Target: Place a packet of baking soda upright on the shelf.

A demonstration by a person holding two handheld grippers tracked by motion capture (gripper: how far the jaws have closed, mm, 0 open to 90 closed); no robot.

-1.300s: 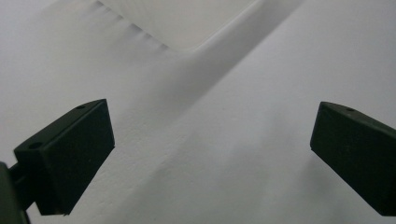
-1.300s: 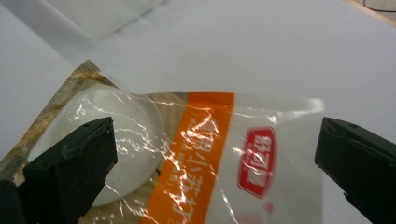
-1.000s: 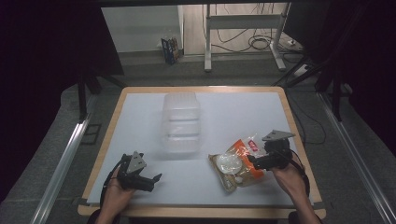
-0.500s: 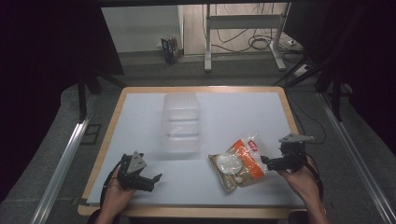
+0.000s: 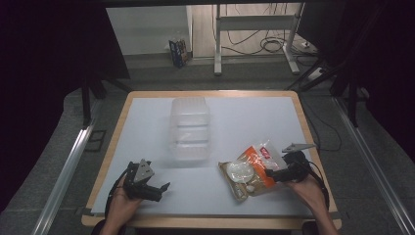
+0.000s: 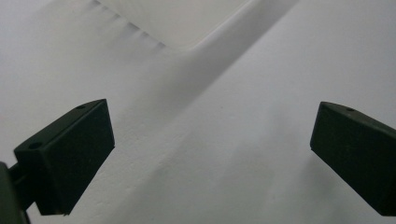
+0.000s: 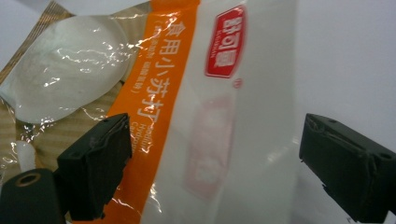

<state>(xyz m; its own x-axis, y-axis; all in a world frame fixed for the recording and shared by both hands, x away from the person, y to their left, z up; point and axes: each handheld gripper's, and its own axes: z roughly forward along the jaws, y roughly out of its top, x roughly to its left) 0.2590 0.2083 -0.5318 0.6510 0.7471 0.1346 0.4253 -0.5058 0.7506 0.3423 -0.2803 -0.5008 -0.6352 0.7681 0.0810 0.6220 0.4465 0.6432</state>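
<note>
My right tongs [image 7: 210, 163] spread over snack bag [image 7: 196, 93], ungrabbed; left tongs [image 6: 210, 158] spread, idle lower left; clear container [image 5: 190, 128] untouched centre tabletop [image 5: 254, 112].

Lab: bare test table [image 5: 147, 105], floor cables [image 5: 274, 44].

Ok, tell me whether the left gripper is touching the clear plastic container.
Apart. In the high view the left gripper sits near the table's front edge, with bare white surface between it and the clear plastic container.
</note>
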